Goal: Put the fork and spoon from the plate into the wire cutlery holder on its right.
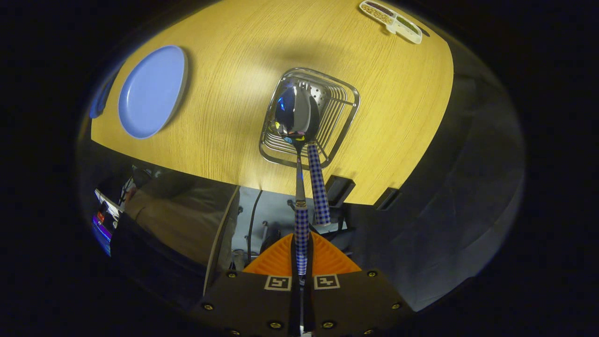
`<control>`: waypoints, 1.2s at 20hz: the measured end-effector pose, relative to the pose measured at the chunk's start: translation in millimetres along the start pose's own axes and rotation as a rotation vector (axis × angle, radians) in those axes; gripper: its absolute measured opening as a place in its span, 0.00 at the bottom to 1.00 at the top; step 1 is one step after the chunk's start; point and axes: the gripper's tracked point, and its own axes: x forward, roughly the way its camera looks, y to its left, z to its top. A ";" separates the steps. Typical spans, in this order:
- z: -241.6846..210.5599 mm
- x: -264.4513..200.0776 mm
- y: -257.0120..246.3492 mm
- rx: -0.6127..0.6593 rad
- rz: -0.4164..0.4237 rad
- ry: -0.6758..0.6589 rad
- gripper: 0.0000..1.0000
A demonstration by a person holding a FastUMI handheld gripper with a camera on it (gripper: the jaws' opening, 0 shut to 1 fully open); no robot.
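Clamped between the gripper's (302,262) fingers, the checked-handled steel spoon (296,114) hung bowl-first over the square wire cutlery holder (344,112), where the matching fork (317,180) already stood. Next, seemingly: lower, release. The blue plate (149,91) lay empty.

The gripper (302,262), fingers closed on the spoon (296,117), hangs over the wire holder (339,119), whose near side the fork (318,180) already occupies. Bare tabletop (234,93) lies open left toward the plate (150,91); a small tray (392,21) sits far right.
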 end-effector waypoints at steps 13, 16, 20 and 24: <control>12.7 -4.5 10.8 0.001 0.072 0.188 0.03; 18.5 -8.4 19.1 0.041 0.190 0.223 0.03; 35.8 -2.8 8.9 0.080 0.209 0.213 0.03; 41.4 -3.1 7.3 0.074 0.210 0.237 0.03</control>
